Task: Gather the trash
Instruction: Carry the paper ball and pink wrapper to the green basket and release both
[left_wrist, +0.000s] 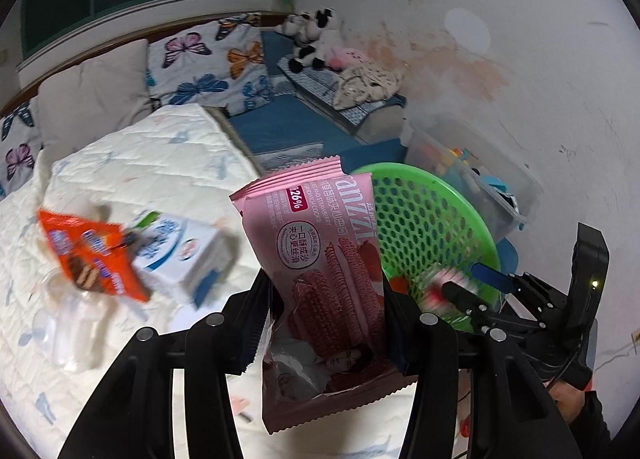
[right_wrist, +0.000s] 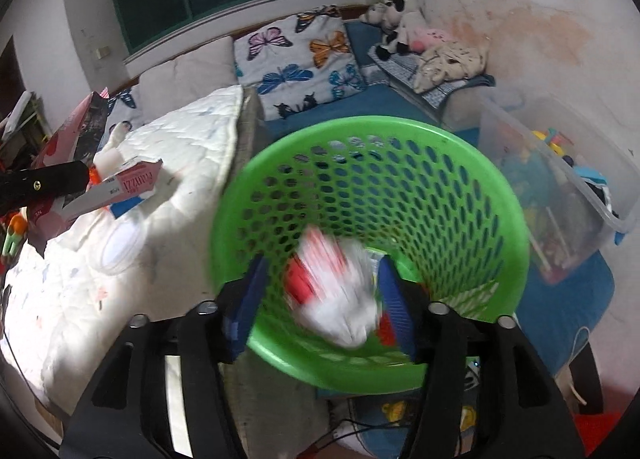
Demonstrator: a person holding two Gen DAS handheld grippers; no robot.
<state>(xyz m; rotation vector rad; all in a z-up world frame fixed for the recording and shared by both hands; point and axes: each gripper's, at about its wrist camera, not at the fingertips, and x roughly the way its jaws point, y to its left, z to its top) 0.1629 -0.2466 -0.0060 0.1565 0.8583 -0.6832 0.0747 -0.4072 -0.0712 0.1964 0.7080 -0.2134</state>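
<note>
**Wrapper drop into green basket, second wrapper waiting**

Bedroom setting: white quilted mattress (left_wrist: 132, 163) is filling the left of both views, butterfly pillows behind it at upper centre.

Left wrist view: left gripper (left_wrist: 326, 323) is clamping a pink cookie wrapper (left_wrist: 320, 259) at lower centre, pads pressing on both long edges, top end sticking upward. Green basket (left_wrist: 452, 219) is sitting just behind it, right of centre. Orange wrapper (left_wrist: 94, 255) and white-blue carton (left_wrist: 188, 255) are lying on the mattress at left, both blurred. Right gripper (left_wrist: 476, 291) is showing at lower right over the basket rim.

Right wrist view: right gripper (right_wrist: 320, 291) is hanging over the green basket (right_wrist: 500, 195) mouth, jaws standing apart and gripping nothing. A red-and-white wrapper (right_wrist: 336, 291), blurred, is lying between the fingers but free of the pads; judged to be dropping in. Pink cookie wrapper (right_wrist: 136, 183) is visible at left edge.

Handling judgement: thin film packs are light, limp, crinkly and somewhat slippery; pinching across the flat body near the middle suits them. The carton looks stiffer; grip its side walls.
</note>
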